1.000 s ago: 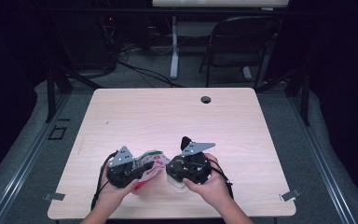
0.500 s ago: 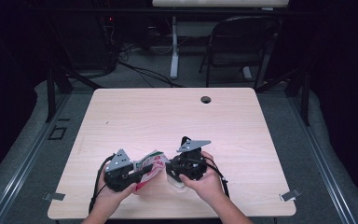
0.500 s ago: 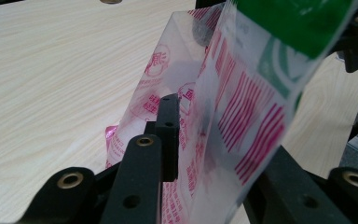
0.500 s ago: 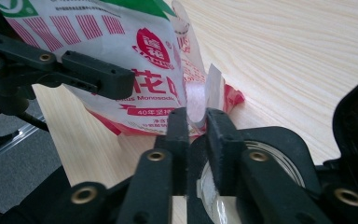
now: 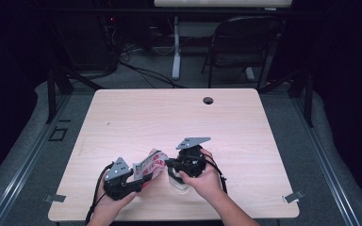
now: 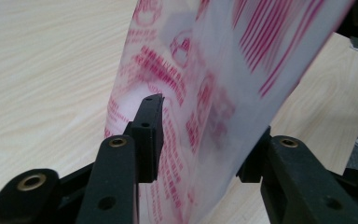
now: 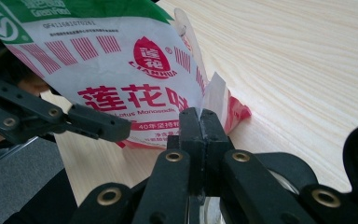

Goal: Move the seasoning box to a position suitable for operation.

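A white seasoning bag (image 5: pixel 149 165) with red print and a green top hangs between my two grippers near the table's front edge. My right gripper (image 5: pixel 169 164) is shut on a torn flap at the bag's (image 7: pixel 121 70) edge, and its jaws (image 7: pixel 199 114) have just been closing. My left gripper (image 5: pixel 143 177) stands open around the bag's (image 6: pixel 205 84) other end. Its jaws (image 6: pixel 205 126) have just been opening, with one fingertip (image 6: pixel 151 116) in front of the film and the other jaw behind it. One jaw of the left gripper (image 7: pixel 93 123) also reaches in under the bag in the right gripper view.
A clear container (image 5: pixel 178 182) stands on the table (image 5: pixel 169 117) under the right hand. A cable hole (image 5: pixel 208 100) sits near the far edge. A folding chair (image 5: pixel 238 42) and cables are on the floor beyond the table.
The left gripper has sunk a little and its jaws have spread apart around the bag. The right gripper has stayed in place and pinched the bag's edge.
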Available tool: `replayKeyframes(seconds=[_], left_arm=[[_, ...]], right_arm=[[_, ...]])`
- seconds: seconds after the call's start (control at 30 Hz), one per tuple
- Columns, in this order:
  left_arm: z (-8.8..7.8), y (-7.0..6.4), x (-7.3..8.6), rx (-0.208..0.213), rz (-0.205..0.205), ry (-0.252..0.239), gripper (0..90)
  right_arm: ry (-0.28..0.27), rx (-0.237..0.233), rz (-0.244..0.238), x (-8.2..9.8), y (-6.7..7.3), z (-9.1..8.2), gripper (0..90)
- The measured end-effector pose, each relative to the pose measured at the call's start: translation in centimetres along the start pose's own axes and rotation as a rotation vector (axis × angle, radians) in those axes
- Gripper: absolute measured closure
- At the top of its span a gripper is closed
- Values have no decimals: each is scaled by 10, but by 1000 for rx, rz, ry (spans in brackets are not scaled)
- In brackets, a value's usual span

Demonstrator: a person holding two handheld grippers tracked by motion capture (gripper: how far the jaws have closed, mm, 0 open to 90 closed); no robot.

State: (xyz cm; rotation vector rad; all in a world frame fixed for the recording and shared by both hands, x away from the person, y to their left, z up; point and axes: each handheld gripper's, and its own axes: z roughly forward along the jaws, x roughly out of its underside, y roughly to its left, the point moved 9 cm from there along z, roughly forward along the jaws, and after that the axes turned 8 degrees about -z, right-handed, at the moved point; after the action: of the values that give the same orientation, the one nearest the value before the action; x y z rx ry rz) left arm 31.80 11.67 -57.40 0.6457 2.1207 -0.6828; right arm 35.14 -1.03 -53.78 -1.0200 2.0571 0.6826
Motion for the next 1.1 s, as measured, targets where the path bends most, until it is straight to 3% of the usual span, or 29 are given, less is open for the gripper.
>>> replayKeyframes(seconds=[0.07,0.17,0.4,0.53,0.77,1.1], left_arm=[[2,5,6,-24,-17,8,559],[5,13,14,-17,-71,-1,533],[11,24,26,13,-138,13,431],[18,26,34,20,-165,58,375],[27,31,42,-14,-159,80,334],[44,32,48,-43,-116,130,319]], right_arm=[[-2,-5,-3,-2,0,1,900],[-5,-11,-5,-4,0,2,900],[-6,-18,-11,-6,0,3,900],[-9,-16,-8,-6,-1,3,900],[-7,-16,-14,-4,0,2,900],[-7,-5,-20,-1,3,2,900]])
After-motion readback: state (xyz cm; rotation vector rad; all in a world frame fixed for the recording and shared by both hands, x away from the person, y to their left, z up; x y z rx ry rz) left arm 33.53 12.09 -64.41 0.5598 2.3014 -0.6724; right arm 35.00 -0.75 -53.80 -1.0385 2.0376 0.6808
